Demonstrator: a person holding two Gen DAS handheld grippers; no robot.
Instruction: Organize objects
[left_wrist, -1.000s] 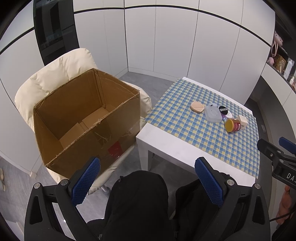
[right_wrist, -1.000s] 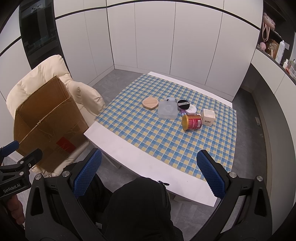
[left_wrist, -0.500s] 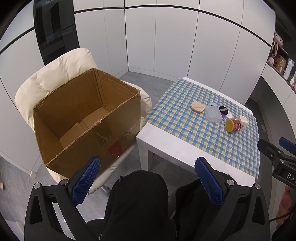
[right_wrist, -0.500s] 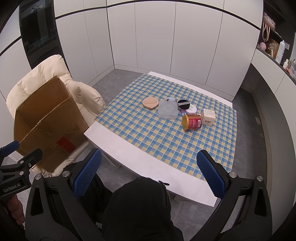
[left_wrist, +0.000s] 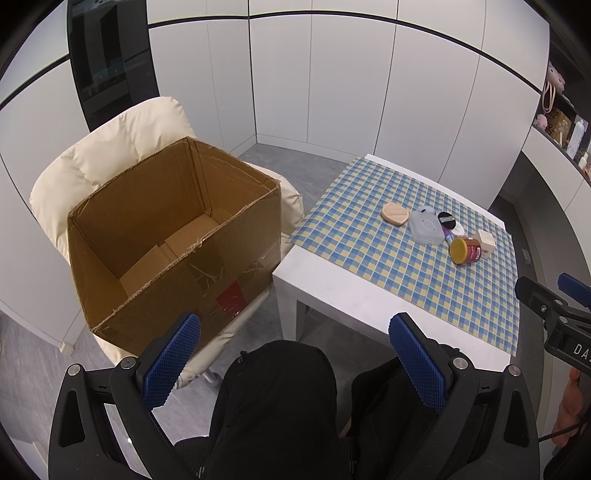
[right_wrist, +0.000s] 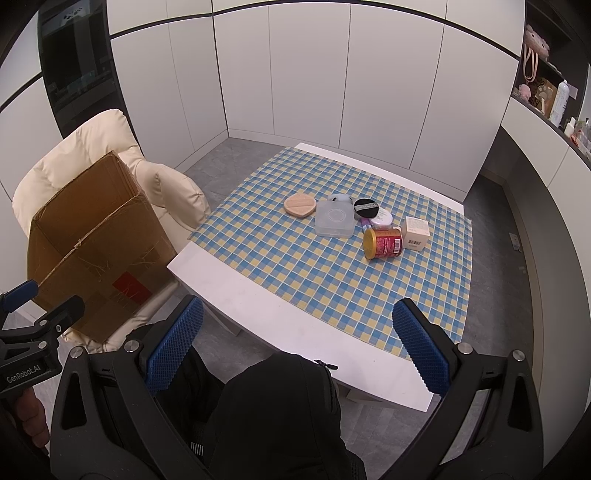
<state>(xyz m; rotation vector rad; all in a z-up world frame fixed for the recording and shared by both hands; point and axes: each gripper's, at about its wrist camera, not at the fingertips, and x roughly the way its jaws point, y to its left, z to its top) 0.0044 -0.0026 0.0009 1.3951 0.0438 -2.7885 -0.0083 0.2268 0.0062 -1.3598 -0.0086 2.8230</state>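
Observation:
An open cardboard box (left_wrist: 173, 240) rests on a cream chair (left_wrist: 122, 144), with nothing visible inside it. On the checked cloth of a white table (right_wrist: 258, 314) lies a small cluster: a peach compact (right_wrist: 300, 205), a clear plastic case (right_wrist: 335, 218), a black round puff (right_wrist: 365, 208), a red can (right_wrist: 382, 242) on its side and a small cream box (right_wrist: 416, 229). My left gripper (left_wrist: 295, 363) is open, low and near, facing the box and table corner. My right gripper (right_wrist: 299, 345) is open before the table's front edge. Both hold nothing.
A person's dark-clothed lap (right_wrist: 277, 417) fills the bottom of both views. White cabinet doors (right_wrist: 314, 92) line the far wall. Shelves with bottles and bags (right_wrist: 546, 96) run along the right. A dark glass panel (left_wrist: 110, 66) stands behind the chair. Grey floor (left_wrist: 303, 173) surrounds the table.

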